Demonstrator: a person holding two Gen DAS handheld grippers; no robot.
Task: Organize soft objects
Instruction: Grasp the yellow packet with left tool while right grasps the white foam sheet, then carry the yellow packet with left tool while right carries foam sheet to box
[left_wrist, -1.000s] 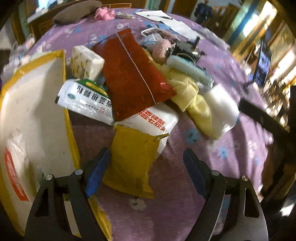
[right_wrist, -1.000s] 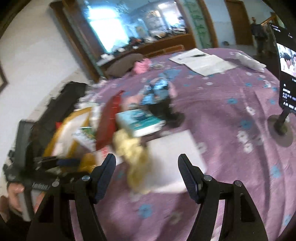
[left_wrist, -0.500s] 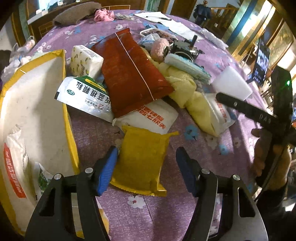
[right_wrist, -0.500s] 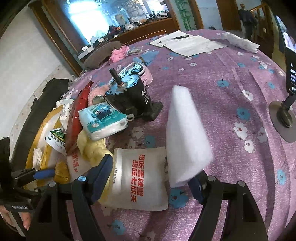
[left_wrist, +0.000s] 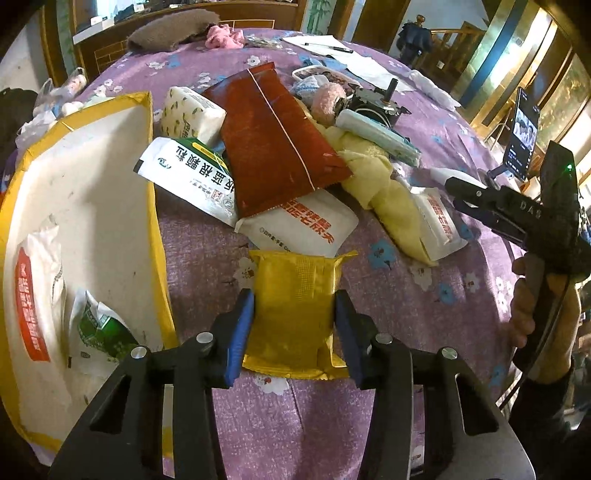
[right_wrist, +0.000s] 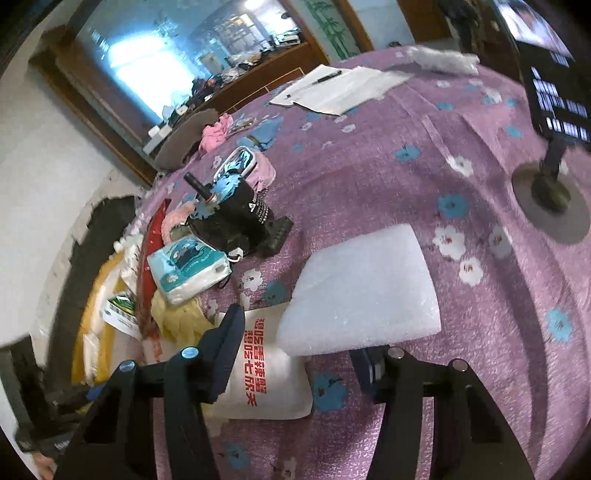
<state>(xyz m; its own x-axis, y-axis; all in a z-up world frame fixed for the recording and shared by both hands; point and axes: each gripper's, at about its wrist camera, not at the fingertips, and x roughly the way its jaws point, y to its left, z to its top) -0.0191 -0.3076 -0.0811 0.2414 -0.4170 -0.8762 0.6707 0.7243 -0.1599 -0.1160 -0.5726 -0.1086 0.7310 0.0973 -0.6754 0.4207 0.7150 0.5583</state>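
In the left wrist view my left gripper (left_wrist: 293, 328) has both blue pads against the sides of a gold foil packet (left_wrist: 295, 306) that lies on the purple flowered cloth (left_wrist: 424, 325). A large yellow-rimmed bag (left_wrist: 81, 206) lies open to its left with packets inside. In the right wrist view my right gripper (right_wrist: 299, 347) is open; a white foam pad (right_wrist: 364, 291) rests over its right finger, and a white packet with red writing (right_wrist: 266, 373) lies between the fingers. The right gripper also shows in the left wrist view (left_wrist: 491, 210).
A heap of soft things lies mid-table: red packet (left_wrist: 273, 144), yellow cloth (left_wrist: 384, 192), white packets, tissue pack (right_wrist: 188, 266), pink ball (left_wrist: 327, 103). A black device (right_wrist: 236, 218) stands behind them. A phone on a stand (right_wrist: 550, 140) is at the right, papers (right_wrist: 340, 88) at the back.
My left gripper has moved forward and closed onto the gold packet. The foam pad has dropped from upright to lying flat over my right gripper's right finger.
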